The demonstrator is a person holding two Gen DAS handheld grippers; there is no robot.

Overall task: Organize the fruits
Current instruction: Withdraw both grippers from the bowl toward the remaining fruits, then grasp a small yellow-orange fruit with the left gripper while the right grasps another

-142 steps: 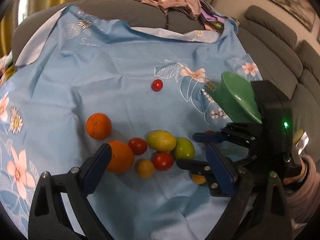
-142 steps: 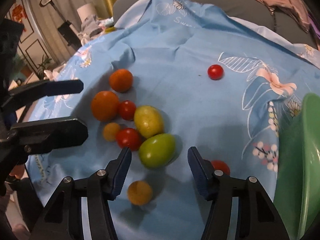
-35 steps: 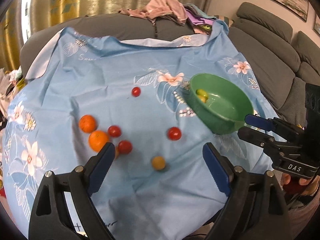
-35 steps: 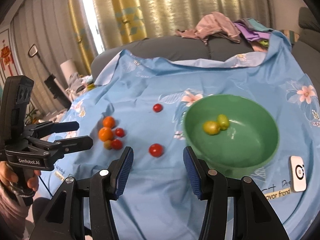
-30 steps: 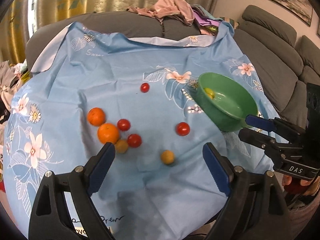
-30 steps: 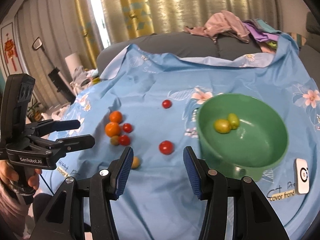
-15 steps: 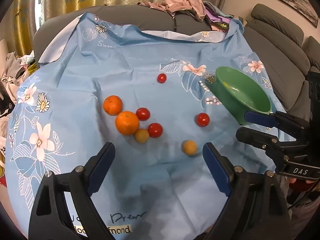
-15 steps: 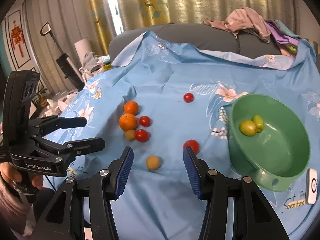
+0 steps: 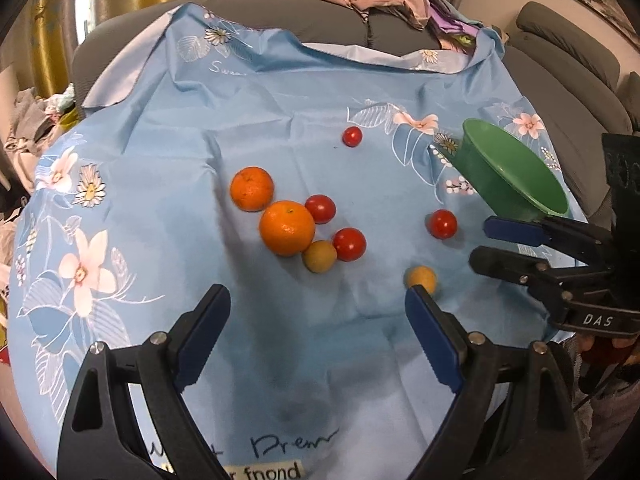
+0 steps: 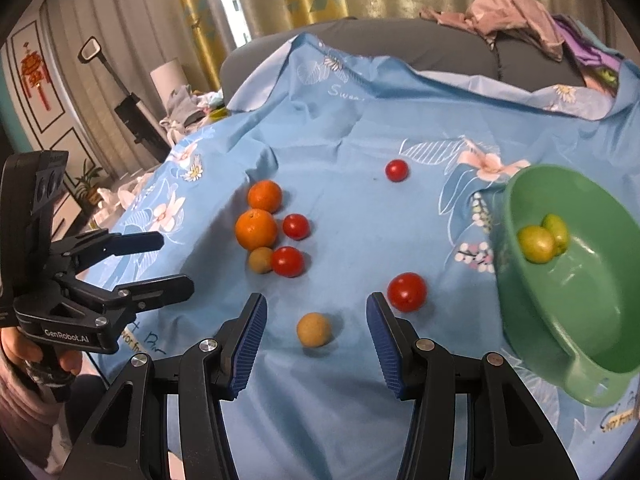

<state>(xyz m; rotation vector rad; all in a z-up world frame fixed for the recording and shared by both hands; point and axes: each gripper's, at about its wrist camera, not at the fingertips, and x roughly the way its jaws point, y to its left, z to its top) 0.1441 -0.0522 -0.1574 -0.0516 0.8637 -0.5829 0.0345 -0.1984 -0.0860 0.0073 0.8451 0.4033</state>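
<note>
Right gripper [image 10: 314, 334]: jaws spread wide, nothing held. A small yellow-brown fruit [image 10: 314, 329] lies on the blue floral cloth [image 10: 340, 120] between the blue pads, touching neither.

Left gripper [image 9: 316, 316]: also wide open and empty, hovering over the near part of the cloth. The same yellow-brown fruit sits just beyond its right pad.

Outward from the right gripper: a red tomato [image 10: 407, 292] lies just far-right of the right pad. Further left is a cluster of two oranges [image 10: 256, 229], two more tomatoes [image 10: 288, 261] and a second brownish fruit [image 10: 260, 260], several touching. A lone tomato [image 10: 397, 170] lies far, well apart from the rest.

Green bowl [image 10: 572, 280] at the right, tilted, holding two yellow-green fruits [image 10: 538, 243] against its far-left wall.

Judgement: sorting is partly done, with eight fruits not yet in the bowl. Step in hand is the pick of the small yellow-brown fruit. Next move calls for lowering the right gripper until the pads straddle the fruit, closing gently since it is round and may roll, then carrying it right to the bowl.
</note>
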